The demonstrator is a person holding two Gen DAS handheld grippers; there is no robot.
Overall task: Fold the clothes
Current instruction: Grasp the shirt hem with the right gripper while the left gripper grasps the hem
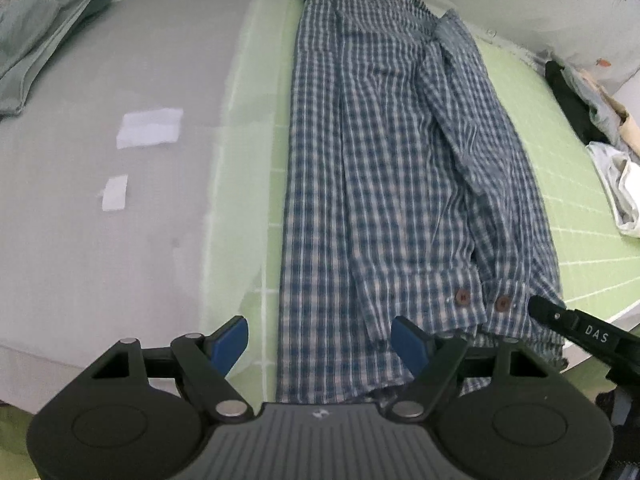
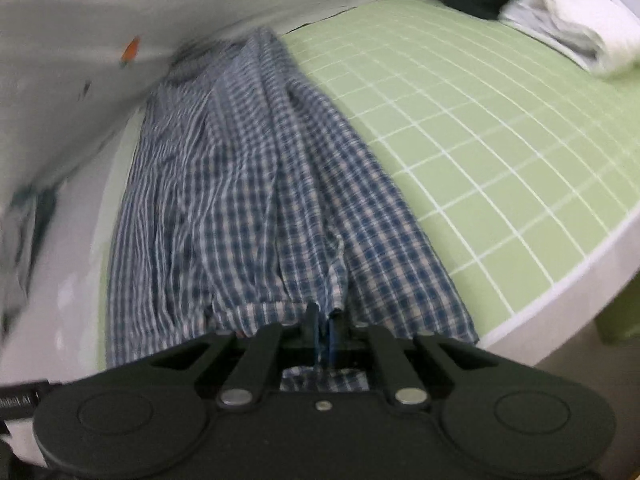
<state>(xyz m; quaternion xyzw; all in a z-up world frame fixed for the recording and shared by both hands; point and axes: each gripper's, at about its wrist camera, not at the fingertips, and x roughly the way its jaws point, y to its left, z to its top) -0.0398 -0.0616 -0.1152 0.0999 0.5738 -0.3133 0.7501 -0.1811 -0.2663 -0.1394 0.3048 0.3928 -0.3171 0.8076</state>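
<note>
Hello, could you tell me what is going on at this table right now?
A person with a handheld gripper in each hand is folding a blue checked shirt on a green grid mat. The shirt lies lengthwise, one sleeve already folded over the body. The right gripper is nearly shut at the hem, apparently pinching the fabric. The left gripper is open above the near hem, holding nothing. Other clothes are piled at the mat's far side.

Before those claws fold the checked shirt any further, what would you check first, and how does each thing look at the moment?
1. Blue-and-white checked cotton shirt lies long and flat on the green gridded mat: ok.
2. Right claw pinches the shirt's near edge: ok.
3. Left claw open, holding nothing: ok.
4. Sleeve cuff with two brown buttons folded onto the body: ok.
5. Collar end lies smooth: cannot tell, blurred.
</note>
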